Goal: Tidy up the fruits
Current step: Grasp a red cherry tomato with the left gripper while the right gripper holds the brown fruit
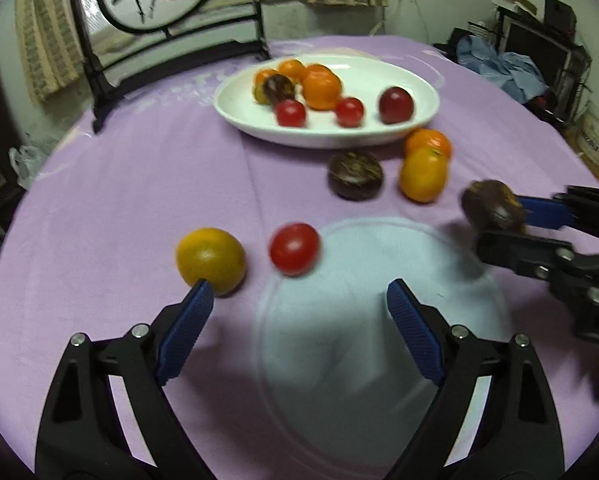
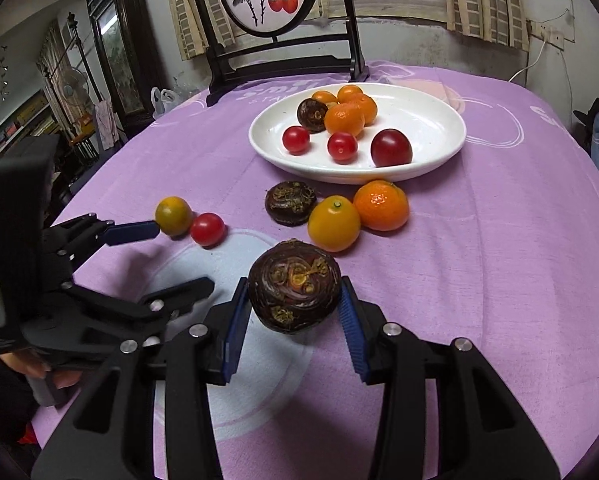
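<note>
Water chestnut [image 2: 294, 285] — hard, rounded, probably slick — sits pinched across its middle in the right gripper [image 2: 293, 308], short of the white plate [image 2: 439, 118]; left gripper [image 1: 299, 308] gapes wide, empty.

Left gripper [image 1: 299, 300] jaws spread wide, right gripper [image 2: 293, 300] jaws apparently clamped, both angled downward

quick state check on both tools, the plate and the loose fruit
right tool: shut on a dark water chestnut, held off the cloth
left tool: open, nothing between its pads, one pad tip by the yellow-green citrus
white plate: upright, holding fruit
loose tomato: lying on the cloth beside the citrus
second water chestnut: lying on the cloth by the plate
</note>
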A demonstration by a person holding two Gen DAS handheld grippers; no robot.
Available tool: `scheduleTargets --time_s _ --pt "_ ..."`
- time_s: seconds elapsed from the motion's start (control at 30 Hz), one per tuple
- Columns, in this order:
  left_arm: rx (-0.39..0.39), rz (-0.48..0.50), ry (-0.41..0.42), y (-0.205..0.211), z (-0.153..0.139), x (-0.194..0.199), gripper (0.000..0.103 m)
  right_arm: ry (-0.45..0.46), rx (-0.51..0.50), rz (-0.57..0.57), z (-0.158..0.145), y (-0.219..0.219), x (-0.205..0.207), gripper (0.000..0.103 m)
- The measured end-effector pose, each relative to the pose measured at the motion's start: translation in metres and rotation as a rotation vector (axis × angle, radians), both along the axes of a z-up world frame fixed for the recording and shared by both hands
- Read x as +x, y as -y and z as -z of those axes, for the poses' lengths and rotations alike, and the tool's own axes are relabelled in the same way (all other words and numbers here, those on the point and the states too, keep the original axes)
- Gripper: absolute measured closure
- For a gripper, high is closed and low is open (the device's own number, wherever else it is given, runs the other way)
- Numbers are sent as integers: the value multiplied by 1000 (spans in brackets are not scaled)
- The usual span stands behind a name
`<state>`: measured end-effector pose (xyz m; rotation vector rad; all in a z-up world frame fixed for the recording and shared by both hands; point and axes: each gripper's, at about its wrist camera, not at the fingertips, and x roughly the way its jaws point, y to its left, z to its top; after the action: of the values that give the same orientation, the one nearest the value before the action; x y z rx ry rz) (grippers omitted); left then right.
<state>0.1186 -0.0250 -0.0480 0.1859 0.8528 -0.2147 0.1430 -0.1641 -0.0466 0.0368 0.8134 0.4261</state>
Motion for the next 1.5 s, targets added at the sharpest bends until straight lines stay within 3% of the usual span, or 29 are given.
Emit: scheduleTargets --time_s 0.13,0.3,0.43,0.53,0.67,0.87,1.07,1.23,1.3,1.5 --pt "26 -20 54 -1 -3 7 17 -8 14 0 -3 1 -1 59" --pt "76 37 69 17 -6 3 30 0 10 1 -6 2 -3 59" --pt "75 44 102 16 -12 -9 29 21 31 2 -13 6 -8 59" --pt "23 56 65 10 -14 -15 29 22 32 -7 -14 4 -9 59" --pt "44 87 22 12 -3 -19 29 16 29 -22 -13 0 -9 59" --pt "-17 58 -61 7 10 3 30 4 28 -19 -10 0 -7 59" --pt "-54 50 -69 10 11 24 42 0 27 -19 -9 0 -8 59" --pt "-29 51 -42 13 9 32 60 7 26 -26 -10 -2 -9 59" --pt "-26 41 -34 12 9 34 72 7 25 -25 -9 -2 -9 59" --pt "-27 25 -28 9 2 30 73 6 25 -16 -8 0 -7 59"
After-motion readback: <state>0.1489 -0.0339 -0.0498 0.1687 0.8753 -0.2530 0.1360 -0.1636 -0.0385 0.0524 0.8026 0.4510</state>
